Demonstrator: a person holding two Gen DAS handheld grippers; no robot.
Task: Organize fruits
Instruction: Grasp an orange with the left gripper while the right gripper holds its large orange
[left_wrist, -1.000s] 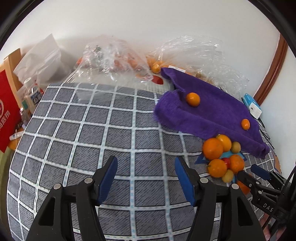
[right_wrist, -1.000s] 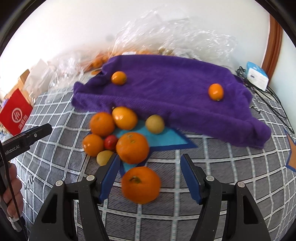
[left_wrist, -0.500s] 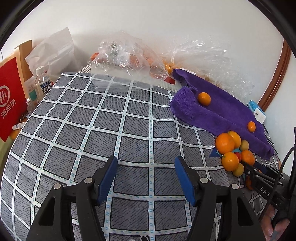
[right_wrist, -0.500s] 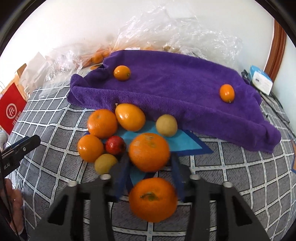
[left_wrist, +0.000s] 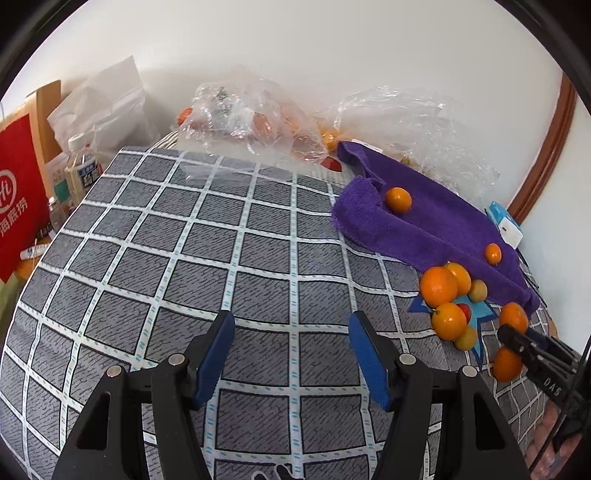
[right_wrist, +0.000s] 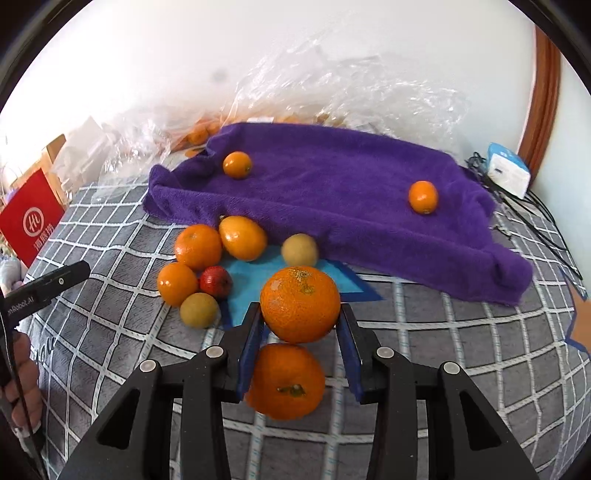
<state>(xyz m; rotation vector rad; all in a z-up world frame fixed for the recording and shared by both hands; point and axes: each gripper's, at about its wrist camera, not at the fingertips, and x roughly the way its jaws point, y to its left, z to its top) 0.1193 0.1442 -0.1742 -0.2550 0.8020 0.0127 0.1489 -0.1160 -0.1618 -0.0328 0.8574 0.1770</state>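
The right gripper (right_wrist: 301, 325) pinches a large orange (right_wrist: 300, 303) between its blue pads, just above a second orange (right_wrist: 284, 380) on the checked cloth (right_wrist: 424, 354). More fruit clusters at ten o'clock, beside the purple towel (right_wrist: 332, 184). The left gripper (left_wrist: 291, 354) (fingers spread wide) holds nothing.

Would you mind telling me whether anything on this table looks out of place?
Two small oranges sit alone on the purple towel, apart from the fruit pile by the blue mat. The towel itself lies rumpled, its near edge draped over that mat.
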